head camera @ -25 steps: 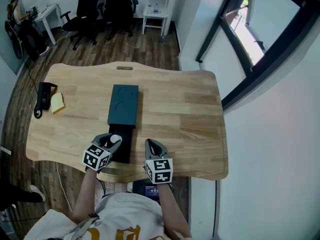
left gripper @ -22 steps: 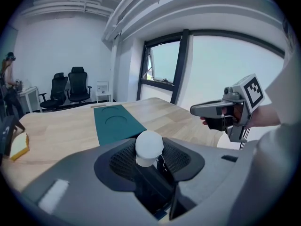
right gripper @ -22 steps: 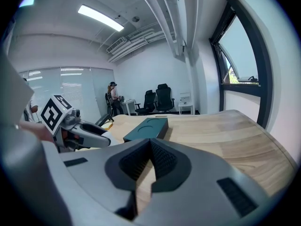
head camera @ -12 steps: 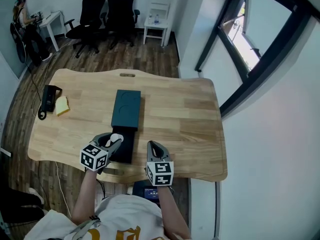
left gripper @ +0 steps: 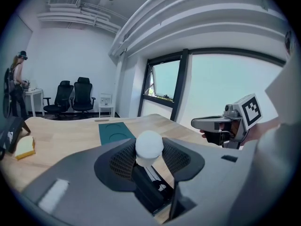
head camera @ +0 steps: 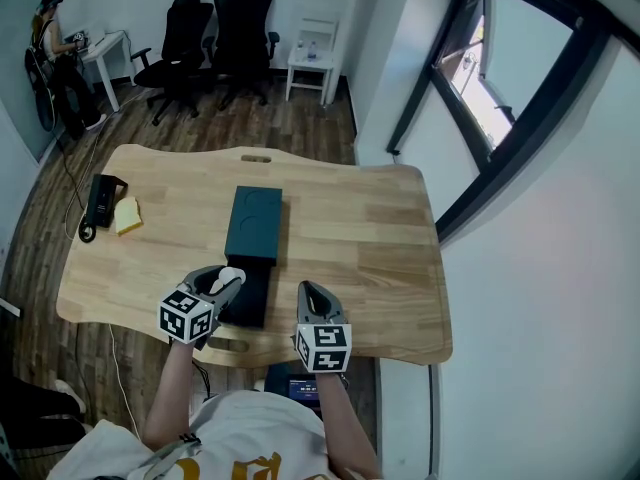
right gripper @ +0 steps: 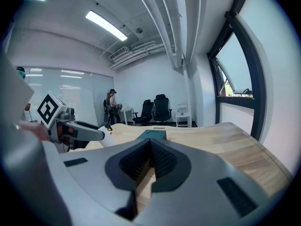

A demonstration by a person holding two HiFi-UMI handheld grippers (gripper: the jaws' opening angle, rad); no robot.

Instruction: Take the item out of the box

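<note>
A dark teal box lies lengthwise on the wooden table. Its black inner tray is slid out toward me. My left gripper hangs just above that tray, shut on a small white round item. In the left gripper view the white item sits pinched between the ribbed pads, with the black tray underneath and the teal box beyond. My right gripper hovers beside the tray's right side, shut and empty. It looks toward the teal box.
A yellow sponge and a black device with a cord lie at the table's far left. Black office chairs, a white side table and a person are beyond the table. A window wall runs on the right.
The head camera has shifted slightly. The left gripper still holds the white item over the tray, and both grippers have barely moved.
</note>
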